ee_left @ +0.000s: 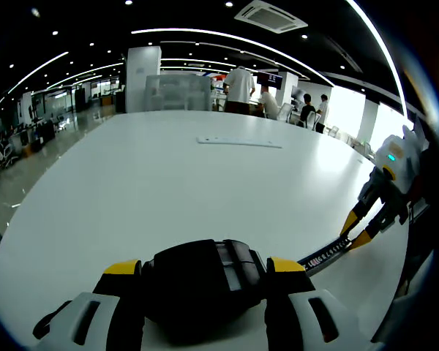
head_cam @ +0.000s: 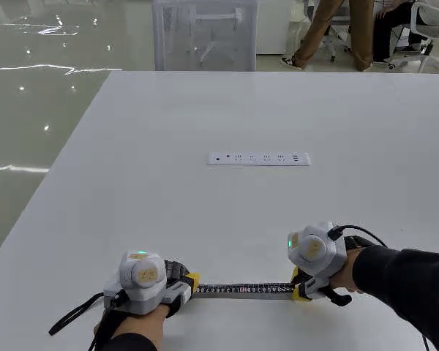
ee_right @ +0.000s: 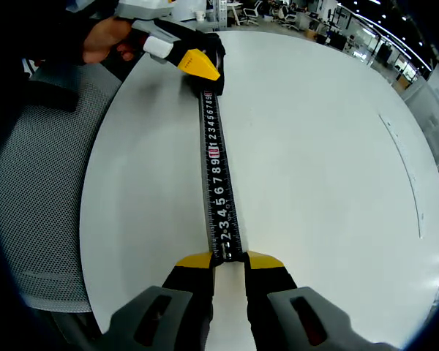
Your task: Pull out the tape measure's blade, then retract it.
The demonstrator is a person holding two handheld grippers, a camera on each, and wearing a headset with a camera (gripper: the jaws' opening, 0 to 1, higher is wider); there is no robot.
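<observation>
- The left gripper is clamping the tape measure's black case between its yellow-tipped jaws, which are standing fairly wide and pressing on both of its sides.
- The right gripper is pinching the free end of the blade, with its jaws sitting narrow, almost together, on the tip.
- The blade is stretching straight between the two grippers, numbers facing up, along the near edge of the table; whether it is touching the top is unclear.
- A power strip is lying flat near the table's middle, well apart from both grippers.
</observation>
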